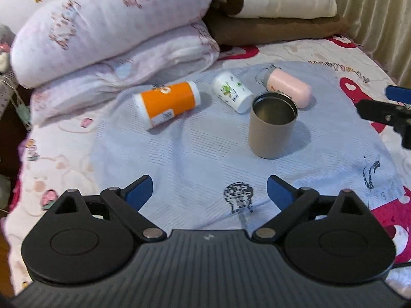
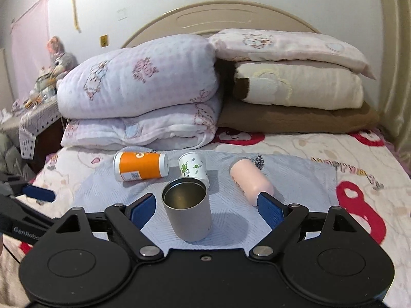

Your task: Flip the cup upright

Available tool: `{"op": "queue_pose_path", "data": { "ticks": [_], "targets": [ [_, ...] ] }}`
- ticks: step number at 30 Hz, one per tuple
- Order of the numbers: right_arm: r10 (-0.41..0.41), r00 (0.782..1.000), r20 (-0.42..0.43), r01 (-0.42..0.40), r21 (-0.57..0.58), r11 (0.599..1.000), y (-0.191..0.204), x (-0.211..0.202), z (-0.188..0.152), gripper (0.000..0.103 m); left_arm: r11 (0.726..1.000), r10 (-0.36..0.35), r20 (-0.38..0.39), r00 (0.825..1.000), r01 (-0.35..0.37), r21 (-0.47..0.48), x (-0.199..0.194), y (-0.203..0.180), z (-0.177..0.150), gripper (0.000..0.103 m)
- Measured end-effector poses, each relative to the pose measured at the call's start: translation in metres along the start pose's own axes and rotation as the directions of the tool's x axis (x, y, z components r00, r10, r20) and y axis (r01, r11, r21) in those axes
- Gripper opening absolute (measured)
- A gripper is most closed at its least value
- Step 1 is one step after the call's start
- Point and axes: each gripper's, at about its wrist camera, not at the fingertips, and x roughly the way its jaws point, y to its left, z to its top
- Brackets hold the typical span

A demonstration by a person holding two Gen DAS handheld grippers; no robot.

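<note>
A grey metal cup (image 1: 272, 125) stands upright, mouth up, on a light blue cloth (image 1: 195, 159) on the bed. In the right wrist view the cup (image 2: 188, 210) stands between the open fingers of my right gripper (image 2: 206, 208), untouched. My left gripper (image 1: 210, 192) is open and empty, well in front of the cup. The right gripper also shows at the right edge of the left wrist view (image 1: 385, 105).
An orange bottle (image 1: 167, 104), a white bottle with green print (image 1: 232, 92) and a pink bottle (image 1: 287, 87) lie on their sides behind the cup. Folded quilts (image 1: 113, 30) and pillows (image 2: 295, 82) are stacked at the headboard. A cluttered nightstand (image 2: 38, 113) stands left.
</note>
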Motion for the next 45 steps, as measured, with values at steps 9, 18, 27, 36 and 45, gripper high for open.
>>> {"op": "queue_pose_path", "data": {
  "ticks": [9,18,27,36,45],
  "targets": [
    [-0.095,0.995,-0.032,0.096,0.016,0.995,0.004,-0.044,0.015,0.095,0.993,0.056,-0.025,0.998,-0.059,-0.098,-0.040,0.016,-0.001,0.098],
    [-0.204,0.976,-0.074,0.204,0.001,0.979,0.020,-0.076,0.014,0.095,0.985,0.107,-0.039,0.993,-0.112,-0.133,-0.063,0.022,-0.008,0.098],
    [-0.216,0.971,-0.101,0.220,0.029,0.975,0.030,-0.097,0.009,0.095,0.983,0.089,-0.027,0.996,-0.092,-0.157,-0.077,0.018,-0.014,0.098],
    [-0.285,0.952,-0.112,0.291,0.039,0.956,0.028,-0.103,0.008,0.095,0.981,0.073,-0.024,0.997,-0.077,-0.177,-0.082,0.017,-0.020,0.098],
    [-0.285,0.948,-0.142,0.295,0.052,0.954,0.019,-0.105,0.007,0.095,0.978,0.077,-0.037,0.996,-0.083,-0.190,-0.073,0.022,-0.018,0.098]
  ]
}}
